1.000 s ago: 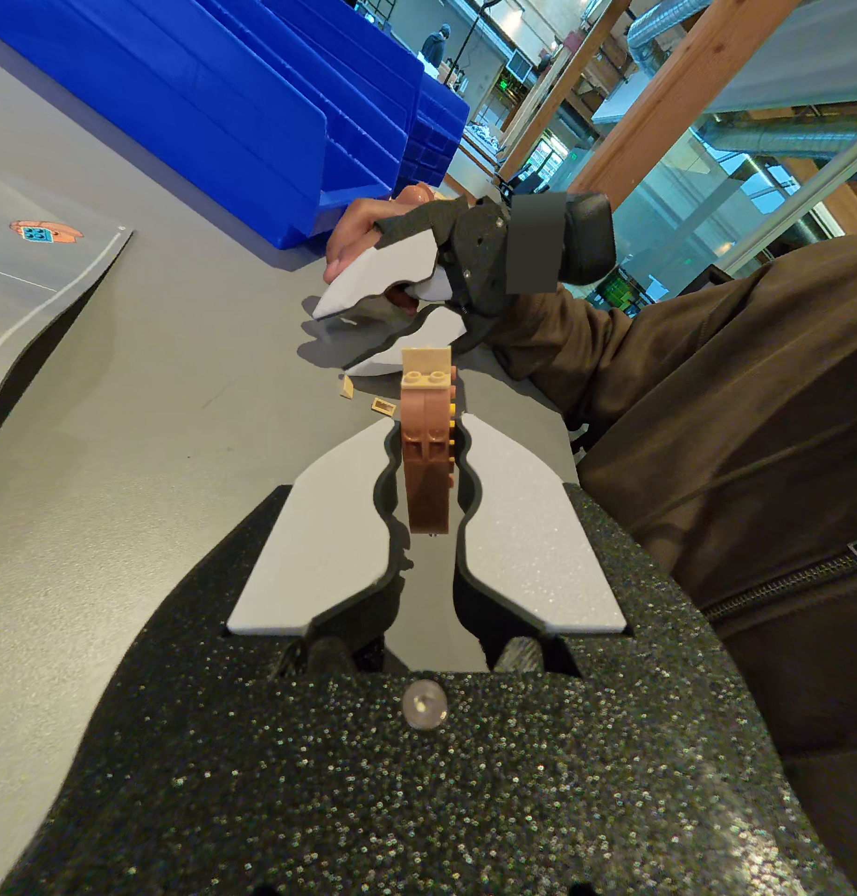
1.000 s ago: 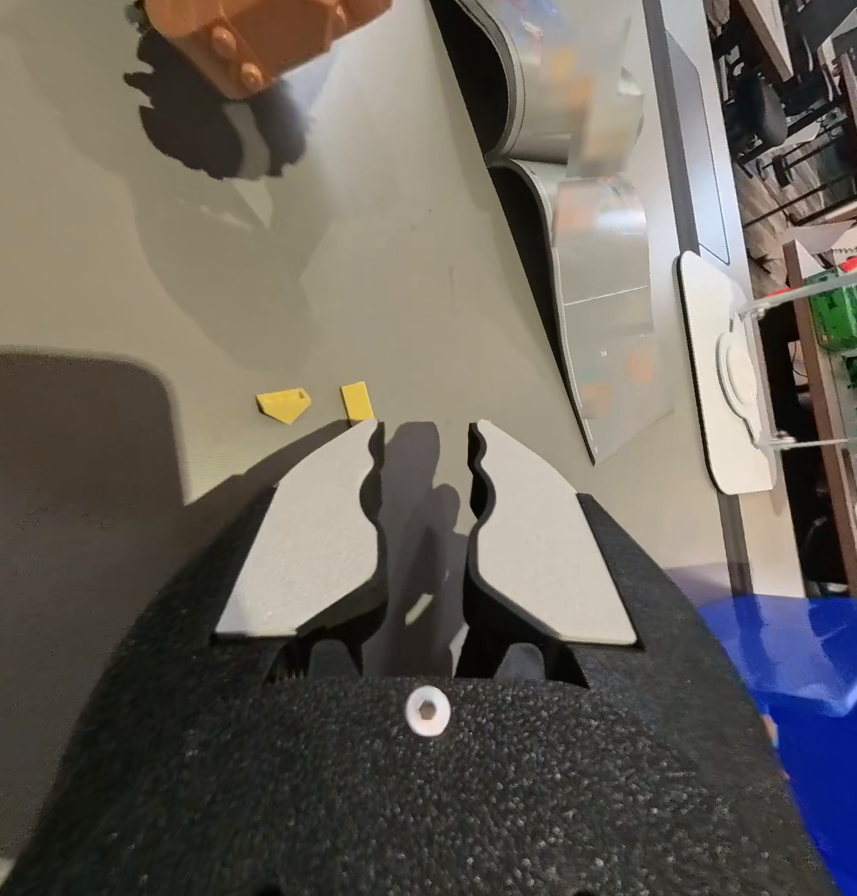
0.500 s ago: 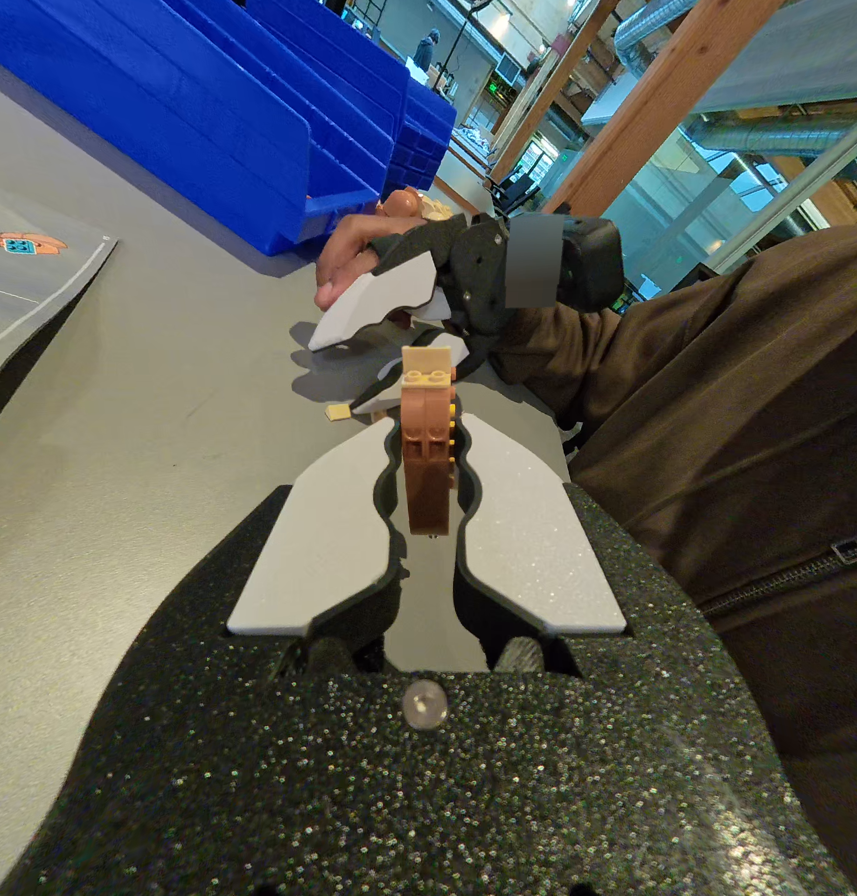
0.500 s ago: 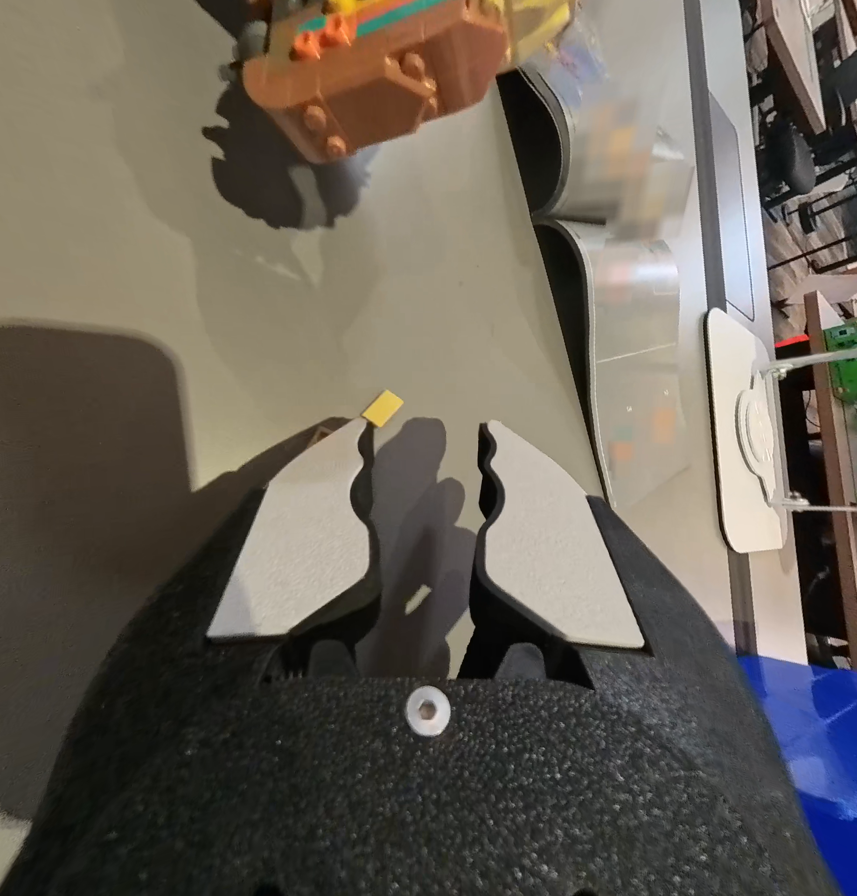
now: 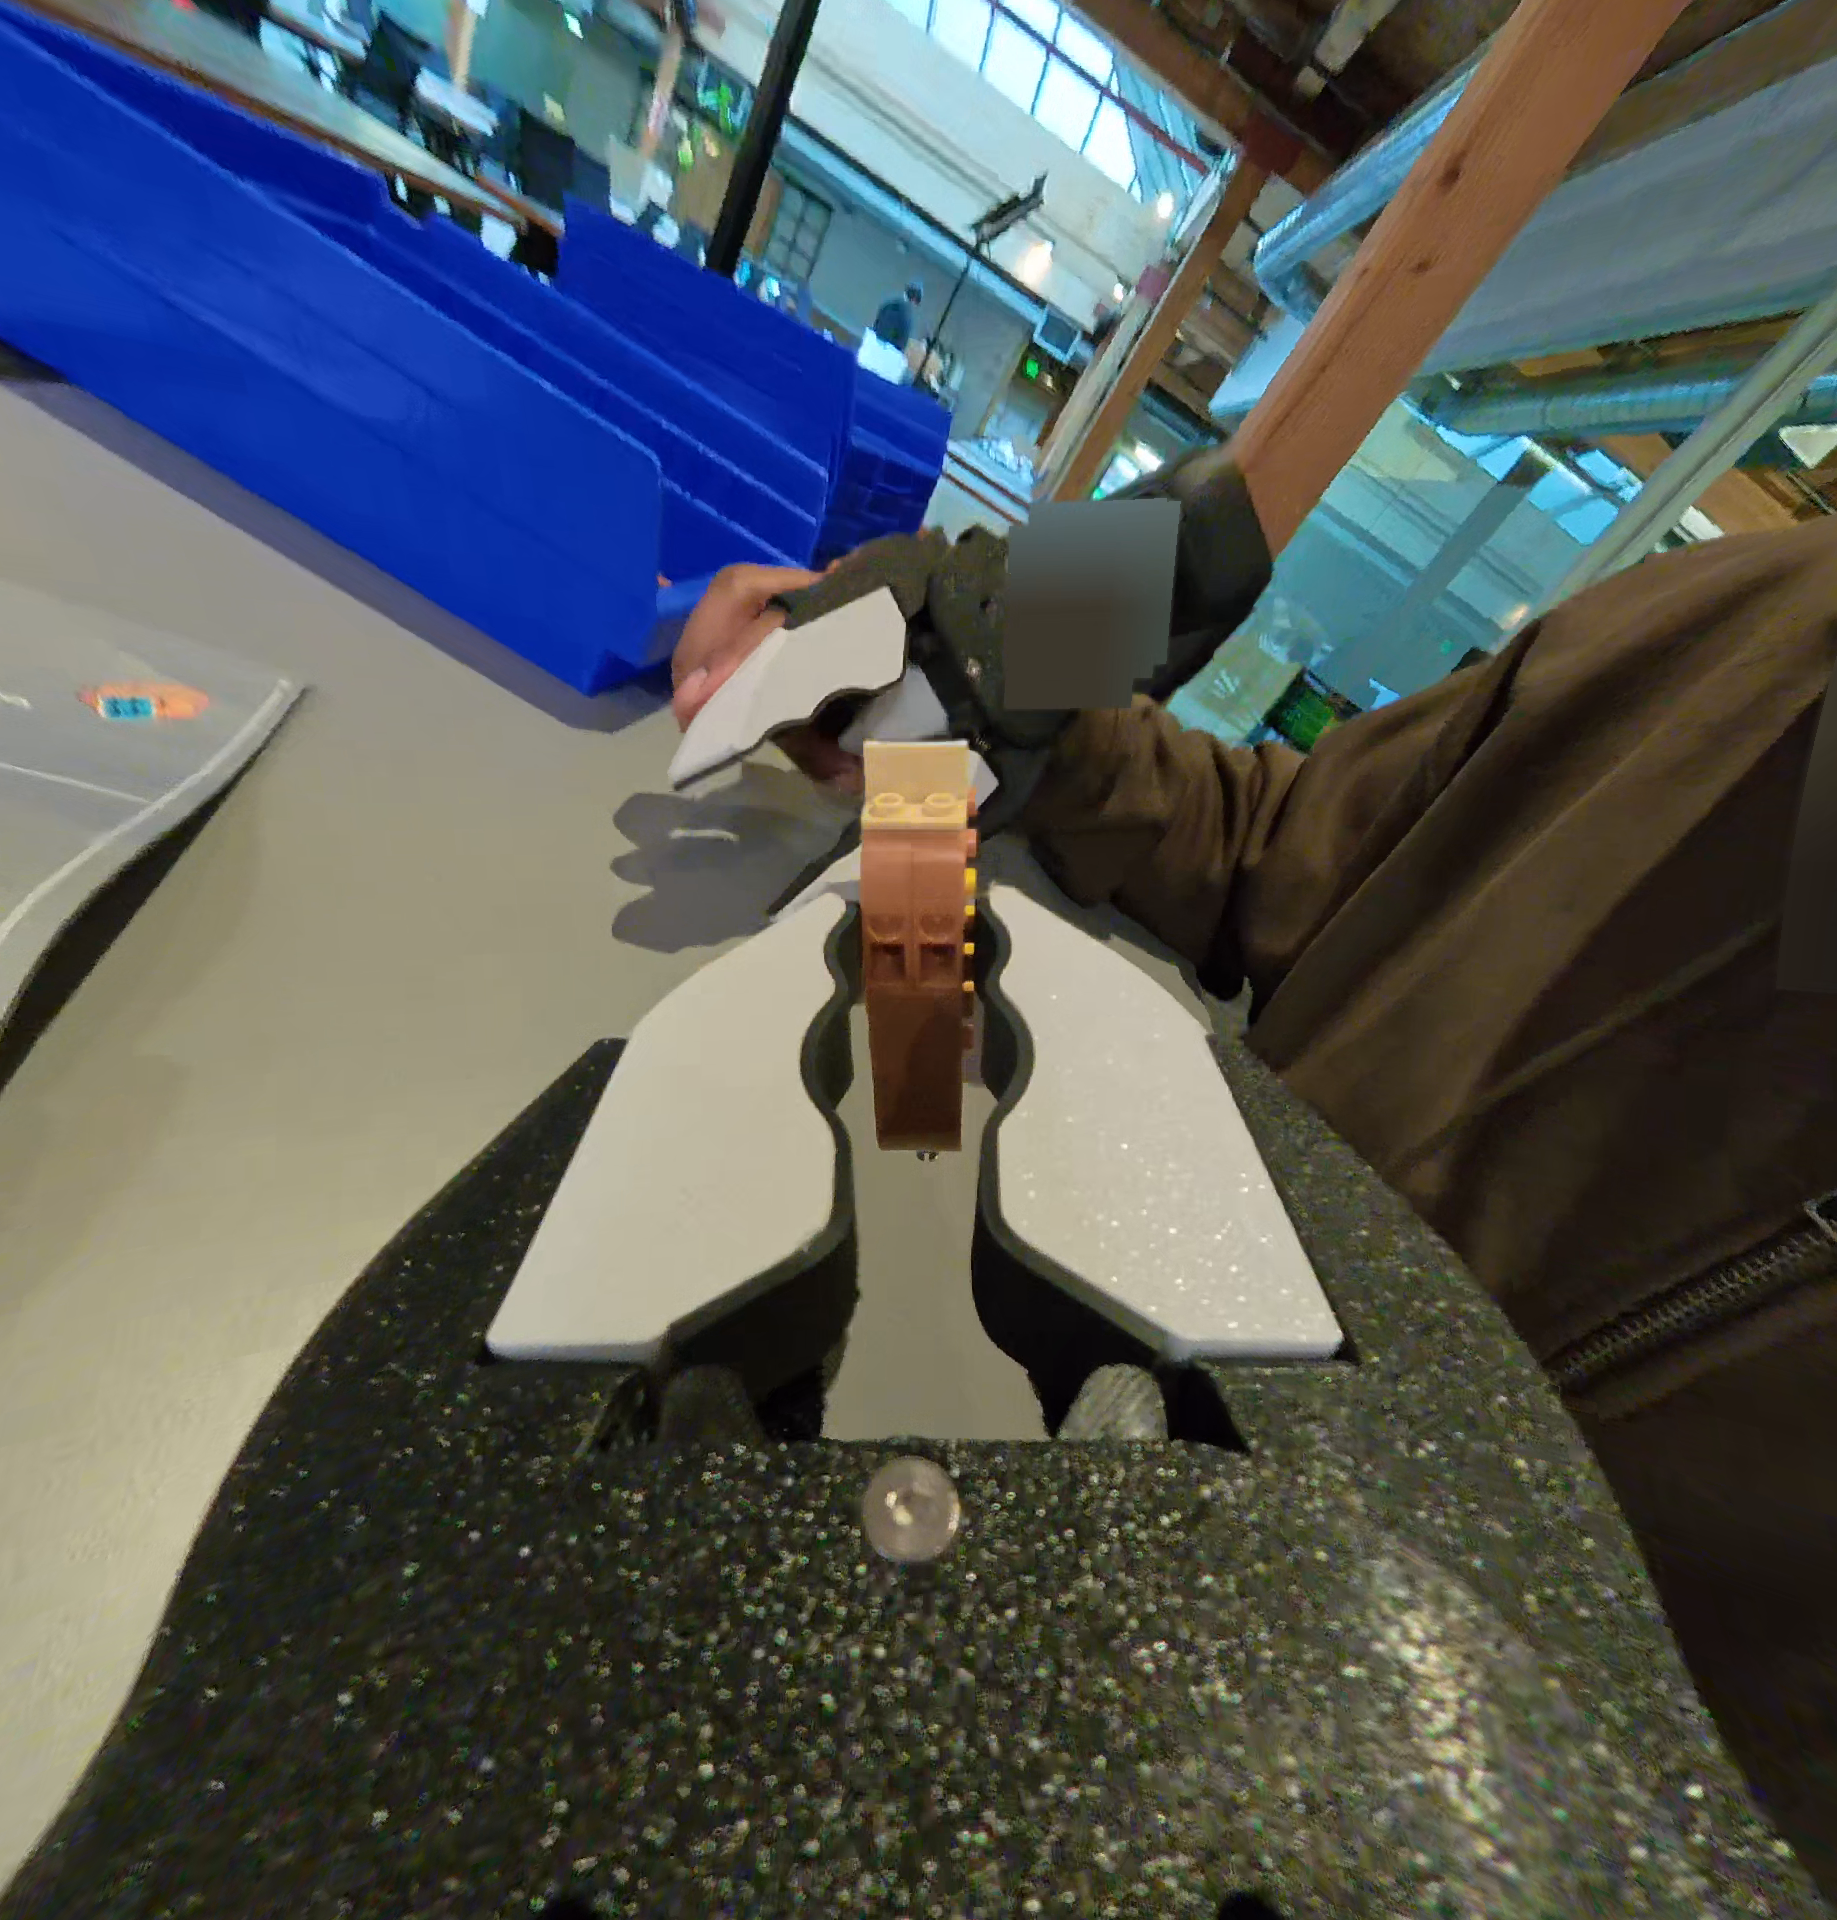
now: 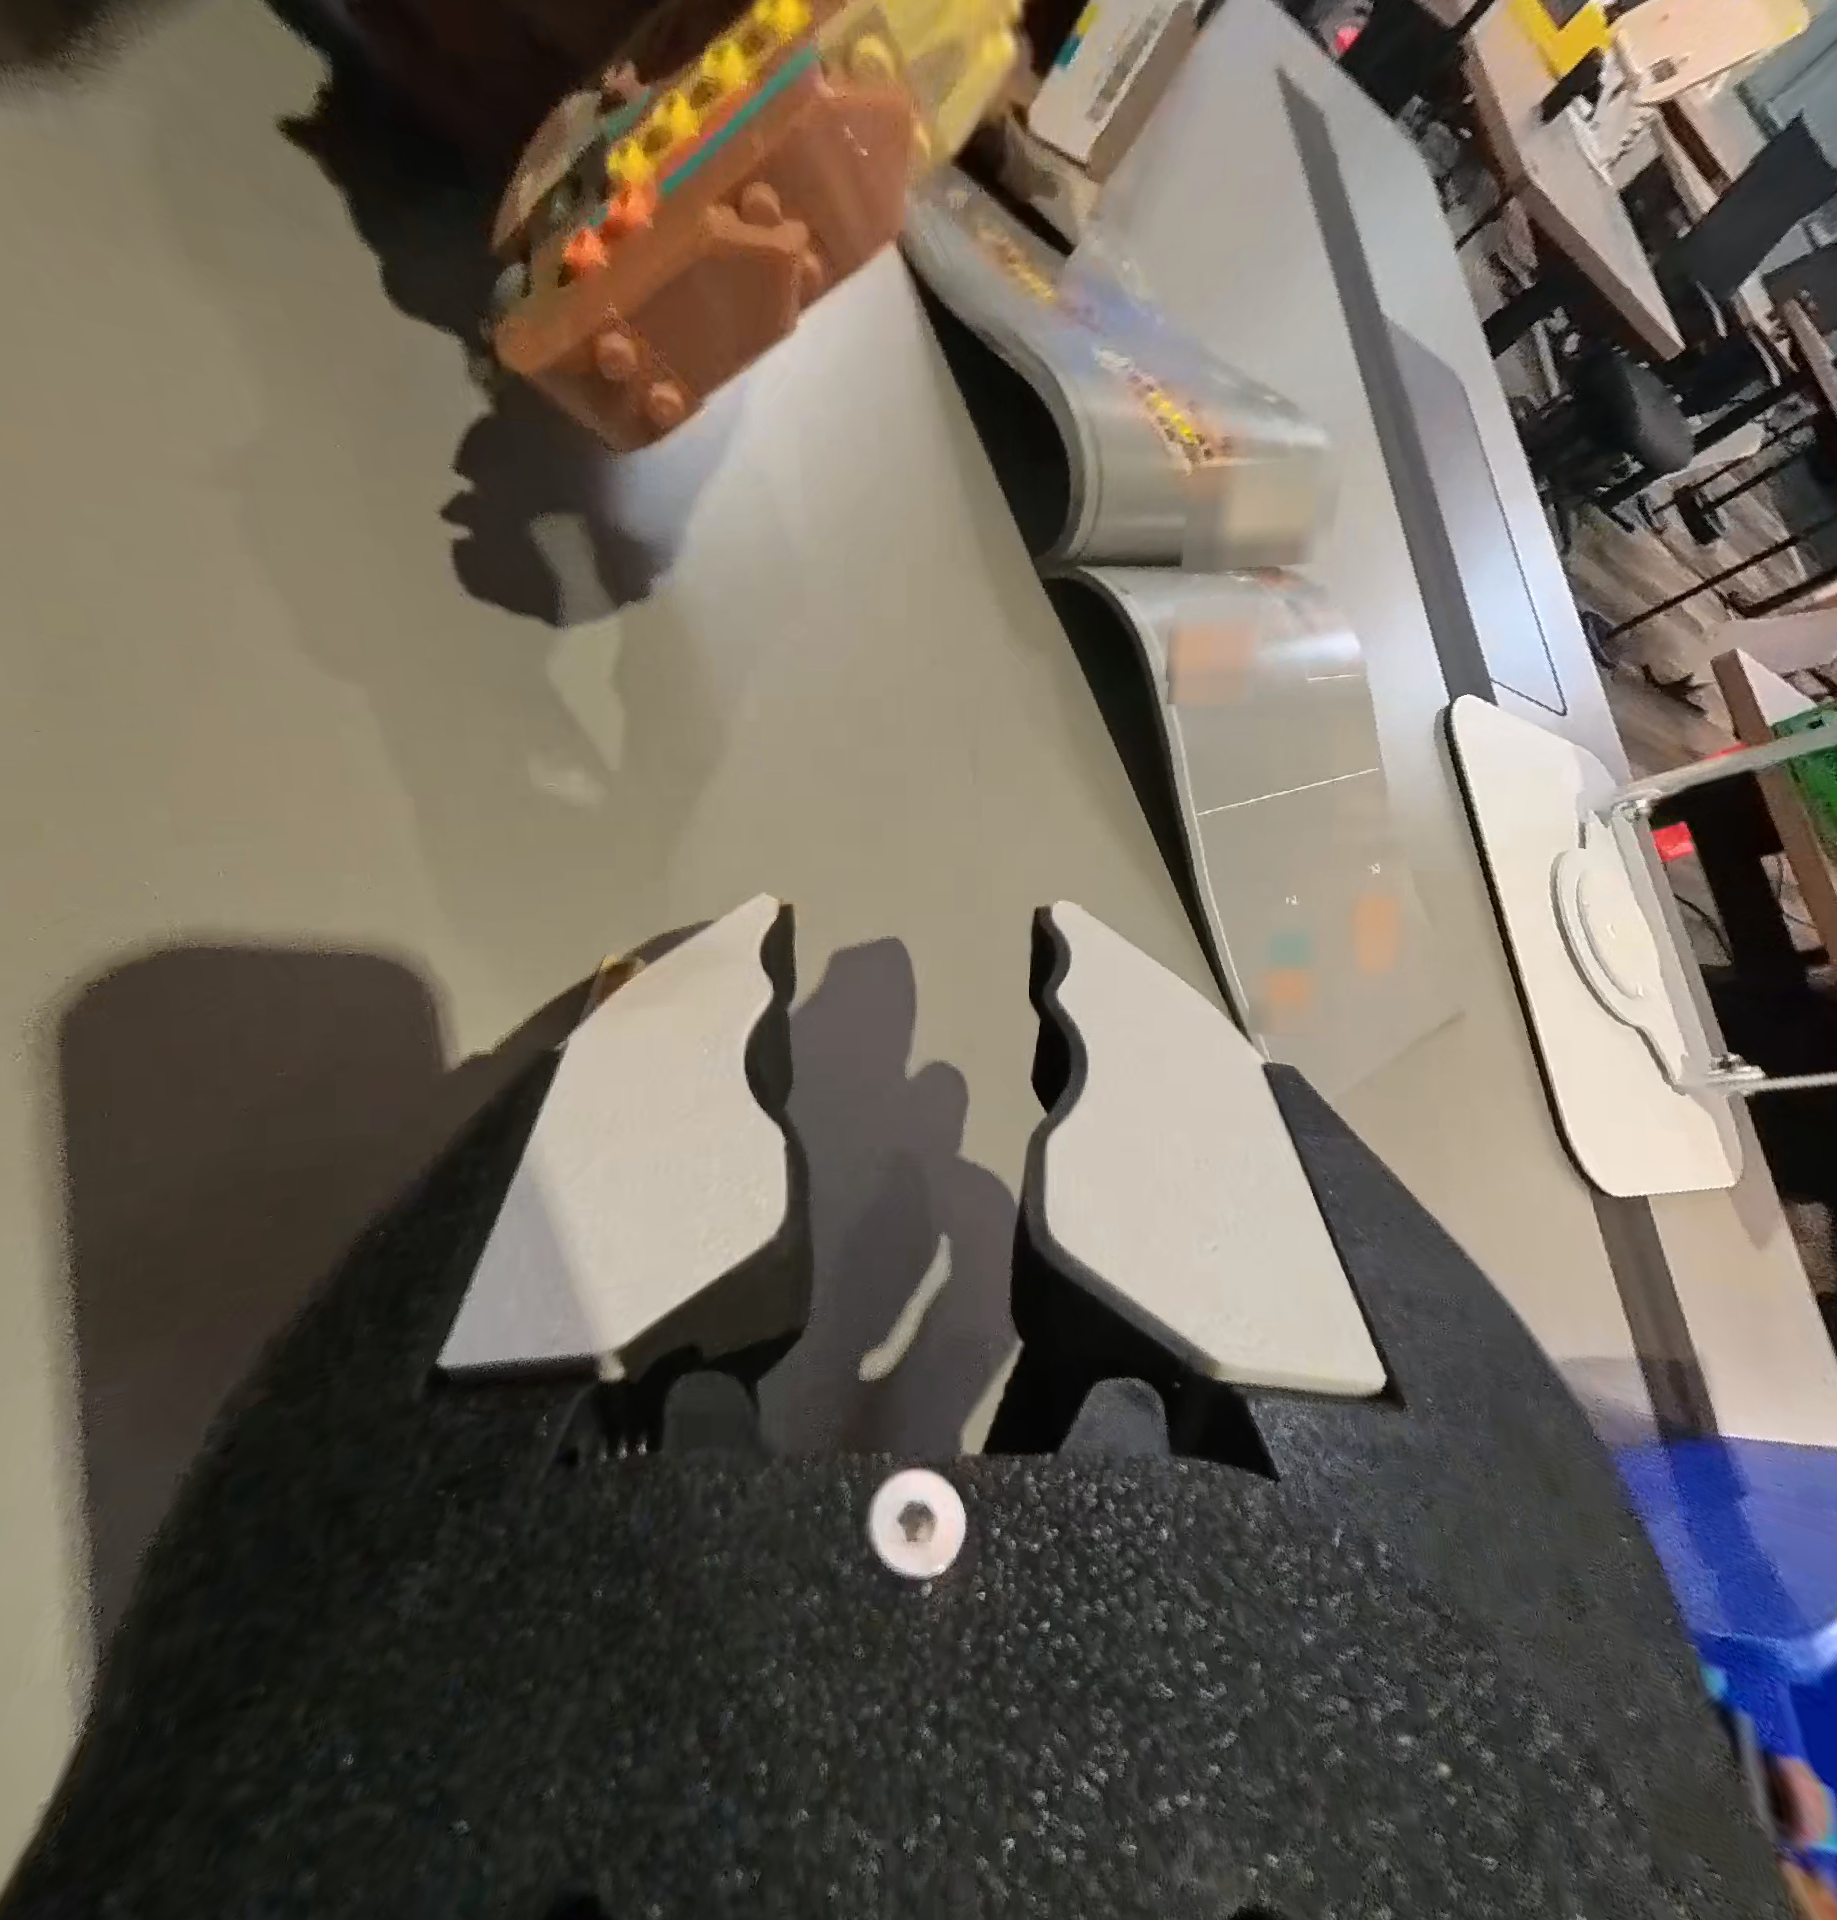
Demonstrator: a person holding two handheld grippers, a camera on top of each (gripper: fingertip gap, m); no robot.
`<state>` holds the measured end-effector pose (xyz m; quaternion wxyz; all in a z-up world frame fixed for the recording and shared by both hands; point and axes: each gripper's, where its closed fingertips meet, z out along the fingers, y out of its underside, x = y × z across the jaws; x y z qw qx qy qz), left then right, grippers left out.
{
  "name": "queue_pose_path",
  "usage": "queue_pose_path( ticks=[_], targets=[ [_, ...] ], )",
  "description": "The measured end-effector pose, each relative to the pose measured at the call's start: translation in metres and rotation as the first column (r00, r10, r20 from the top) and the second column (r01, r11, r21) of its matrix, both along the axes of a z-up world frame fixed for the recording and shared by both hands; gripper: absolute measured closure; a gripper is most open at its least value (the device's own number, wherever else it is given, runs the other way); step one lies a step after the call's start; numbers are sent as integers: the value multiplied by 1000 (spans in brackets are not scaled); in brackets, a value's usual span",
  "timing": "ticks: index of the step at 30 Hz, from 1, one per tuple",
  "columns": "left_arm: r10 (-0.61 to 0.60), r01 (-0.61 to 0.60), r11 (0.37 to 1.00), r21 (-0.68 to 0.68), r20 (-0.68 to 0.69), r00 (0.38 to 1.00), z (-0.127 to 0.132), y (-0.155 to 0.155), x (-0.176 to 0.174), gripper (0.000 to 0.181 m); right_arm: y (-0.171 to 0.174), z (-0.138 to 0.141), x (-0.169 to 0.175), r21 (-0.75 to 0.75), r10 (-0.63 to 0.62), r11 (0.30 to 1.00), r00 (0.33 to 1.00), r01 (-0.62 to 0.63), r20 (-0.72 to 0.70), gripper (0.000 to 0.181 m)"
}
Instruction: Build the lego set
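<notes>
My left gripper (image 5: 919,920) is shut on a brown lego assembly (image 5: 914,997) topped by a tan piece (image 5: 914,790), held above the grey table (image 5: 322,987). In the right wrist view the same assembly (image 6: 706,260) shows blurred at the top, with yellow, orange and teal pieces on it. My right gripper (image 6: 912,925) is open and empty, low over the table. A small yellow piece (image 6: 618,966) peeks out beside its left finger. In the left wrist view the right gripper (image 5: 748,800) sits just beyond the assembly, held by a hand.
Blue bins (image 5: 374,364) line the far side of the table, and one corner (image 6: 1776,1558) lies by my right gripper. An open instruction booklet (image 6: 1257,675) lies to the right; it also shows in the left wrist view (image 5: 93,748). A white stand base (image 6: 1579,935) sits at the table edge. Across from one pair of fingers to the other is roughly 11 cm.
My right gripper has opened wider and tilted up. The two yellow pieces have slid out of sight under its left finger. The brown assembly has come further into the right view.
</notes>
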<state>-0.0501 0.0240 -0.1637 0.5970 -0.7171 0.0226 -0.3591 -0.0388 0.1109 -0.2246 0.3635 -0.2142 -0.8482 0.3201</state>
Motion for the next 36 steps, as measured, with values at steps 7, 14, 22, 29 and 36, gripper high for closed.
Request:
queue_pose_path(
  ticks=[7, 14, 22, 29, 36],
  targets=[
    [113, -130, 983, 129, 129, 985, 22, -7, -21, 161, 3, 0, -8, -148, -72, 986, 996, 78, 44, 143],
    [118, -139, 983, 117, 174, 978, 21, -8, -28, 161, 9, -6, -9, -200, -56, 977, 991, 79, 119, 152],
    [135, -157, 980, 122, 171, 976, 20, -7, -32, 161, 11, -4, -9, -207, -33, 976, 988, 65, 153, 154],
    [155, -179, 973, 147, 164, 974, 23, -8, -36, 161, 11, -1, -13, -275, -92, 950, 976, 145, 199, 167],
    [158, -181, 972, 148, 154, 975, 23, -8, -36, 161, 17, -4, -16, -194, -122, 969, 977, 155, 174, 173]
  ],
)
